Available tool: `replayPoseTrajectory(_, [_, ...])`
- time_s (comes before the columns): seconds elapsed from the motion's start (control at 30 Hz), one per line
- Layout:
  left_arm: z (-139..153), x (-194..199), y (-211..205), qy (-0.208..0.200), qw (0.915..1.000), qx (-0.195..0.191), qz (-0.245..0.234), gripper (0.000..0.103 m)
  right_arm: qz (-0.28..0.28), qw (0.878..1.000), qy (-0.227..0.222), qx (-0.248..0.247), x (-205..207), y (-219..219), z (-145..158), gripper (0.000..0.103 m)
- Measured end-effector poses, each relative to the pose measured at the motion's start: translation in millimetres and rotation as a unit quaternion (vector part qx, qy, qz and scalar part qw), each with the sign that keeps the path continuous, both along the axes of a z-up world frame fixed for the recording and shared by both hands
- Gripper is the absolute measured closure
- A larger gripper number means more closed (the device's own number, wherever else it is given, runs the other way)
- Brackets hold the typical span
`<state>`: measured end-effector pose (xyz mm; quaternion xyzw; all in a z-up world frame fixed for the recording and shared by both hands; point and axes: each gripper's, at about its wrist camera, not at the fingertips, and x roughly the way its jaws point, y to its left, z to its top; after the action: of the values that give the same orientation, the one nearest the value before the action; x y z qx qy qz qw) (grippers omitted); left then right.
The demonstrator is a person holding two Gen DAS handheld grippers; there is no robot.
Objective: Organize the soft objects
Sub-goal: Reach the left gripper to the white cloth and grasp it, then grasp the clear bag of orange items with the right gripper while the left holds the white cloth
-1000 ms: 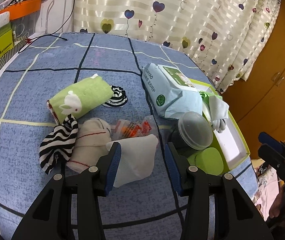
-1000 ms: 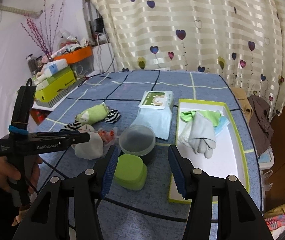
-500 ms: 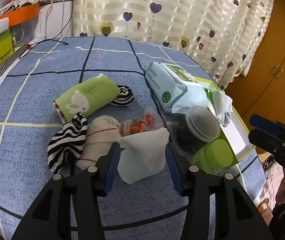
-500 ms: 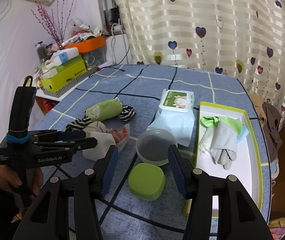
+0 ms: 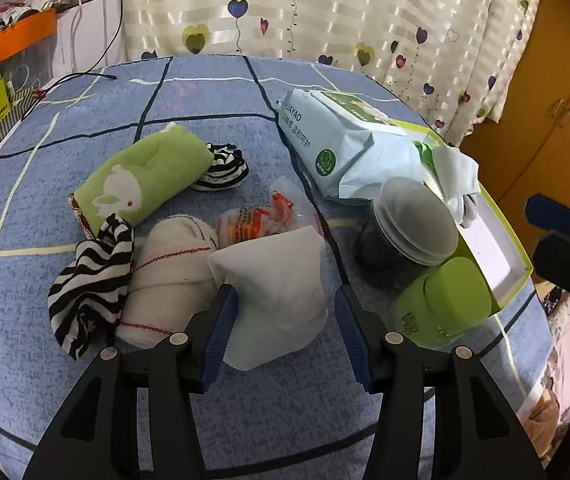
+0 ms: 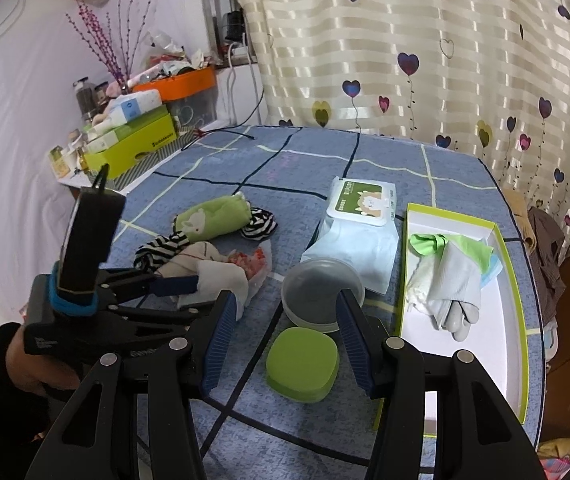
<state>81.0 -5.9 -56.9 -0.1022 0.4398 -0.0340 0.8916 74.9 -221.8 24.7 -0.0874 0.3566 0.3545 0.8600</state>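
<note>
A folded white cloth (image 5: 277, 292) lies on the blue checked table (image 5: 205, 100), and my left gripper (image 5: 285, 320) stands open astride it, its pads at the cloth's sides without squeezing. Left of it are a cream rolled cloth (image 5: 169, 276), a striped sock (image 5: 89, 280) and a green rabbit towel (image 5: 141, 180). The right wrist view shows the left gripper (image 6: 189, 292) low at the white cloth (image 6: 221, 280). My right gripper (image 6: 285, 320) hangs open and empty above a clear-lidded tub (image 6: 321, 296) and a green box (image 6: 301, 364). A green-rimmed tray (image 6: 521, 288) holds pale cloths (image 6: 453, 276).
A wipes pack (image 5: 341, 148) lies behind the tub (image 5: 409, 232), and an orange snack packet (image 5: 261, 220) sits just beyond the white cloth. A second striped sock (image 5: 223, 166) lies by the towel. Boxes and clutter (image 6: 133, 136) line the far left; a curtain (image 6: 405, 40) hangs behind.
My left gripper has sunk and moved forward so the white cloth now sits between its fingers, which spread a little wider. The right gripper shifted sideways early on, then stayed put.
</note>
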Motion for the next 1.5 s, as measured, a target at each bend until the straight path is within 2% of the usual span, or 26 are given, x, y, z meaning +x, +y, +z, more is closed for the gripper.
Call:
replayPoseTrajectory(0.03, [0, 0, 1, 0.0, 1.0, 0.003, 0.004, 0.065, 0.0, 1.0, -0.001, -0.001, -1, 0, 0, 0.052])
replayPoseTrajectory(0.2, [1, -4, 7, -0.006, 1.0, -0.007, 0.003, 0.079, 0.0, 1.0, -0.001, -0.001, -2, 1, 1, 0.052])
replayPoseTrajectory(0.27, [6, -9, 8, -0.013, 0.9997, -0.022, -0.004, 0.085, -0.001, 1.0, -0.002, -0.002, -2, 1, 1, 0.052])
replayPoseTrajectory(0.5, [36, -31, 26, -0.062, 0.9966, -0.055, 0.001, 0.085, -0.001, 1.0, -0.009, -0.004, -1, 10, 10, 0.052])
replayPoseTrajectory(0.7, [58, -46, 64, -0.103, 0.9911, -0.066, 0.054, 0.085, 0.019, 1.0, -0.006, -0.014, 3, 34, 8, 0.052])
replayPoseTrajectory(0.87, [55, -49, 89, -0.107, 0.9884, -0.072, 0.08, 0.085, 0.043, 0.998, 0.003, -0.045, 11, 72, -6, 0.052])
replayPoseTrajectory(1.13, [43, -48, 113, -0.108, 0.9861, -0.089, 0.089, 0.085, 0.052, 0.99, 0.022, -0.127, 38, 127, -40, 0.052])
replayPoseTrajectory(1.5, [29, -46, 134, -0.108, 0.9838, -0.109, 0.093, 0.085, 0.06, 0.972, 0.061, -0.217, 73, 163, -78, 0.052])
